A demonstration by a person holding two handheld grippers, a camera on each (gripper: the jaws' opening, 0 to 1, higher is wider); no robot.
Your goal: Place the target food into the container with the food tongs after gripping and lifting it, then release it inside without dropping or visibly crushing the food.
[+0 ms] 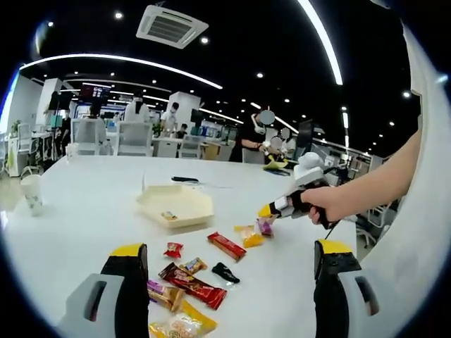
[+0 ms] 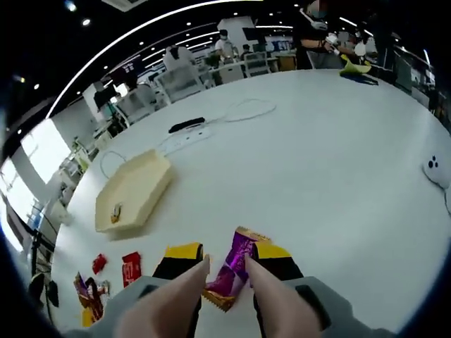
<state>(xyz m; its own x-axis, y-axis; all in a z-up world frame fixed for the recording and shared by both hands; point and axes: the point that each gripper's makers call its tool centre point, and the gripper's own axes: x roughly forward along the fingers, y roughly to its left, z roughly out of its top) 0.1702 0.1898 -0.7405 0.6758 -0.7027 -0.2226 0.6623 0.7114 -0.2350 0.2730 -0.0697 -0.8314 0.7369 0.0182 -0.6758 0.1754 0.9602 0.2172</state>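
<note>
A cream tray (image 1: 176, 204) sits mid-table with one small snack (image 1: 168, 216) inside; in the right gripper view the tray (image 2: 134, 186) lies to the far left. My right gripper (image 2: 225, 271) carries beige tongs (image 2: 184, 290) shut on a purple wrapped snack (image 2: 238, 257) just above the white table. From the left gripper view, that right gripper (image 1: 271, 211) is held by a hand, with the purple snack (image 1: 266, 225) at its tip, right of the tray. My left gripper (image 1: 231, 248) stands wide open over loose snacks, holding nothing.
Loose snacks lie near me: a red bar (image 1: 227, 246), a brown bar (image 1: 194, 285), a yellow packet (image 1: 248, 236) and a small red packet (image 1: 173, 249). A paper cup (image 1: 32, 193) stands far left. A power strip with cable (image 2: 187, 134) lies beyond the tray. People and chairs fill the back.
</note>
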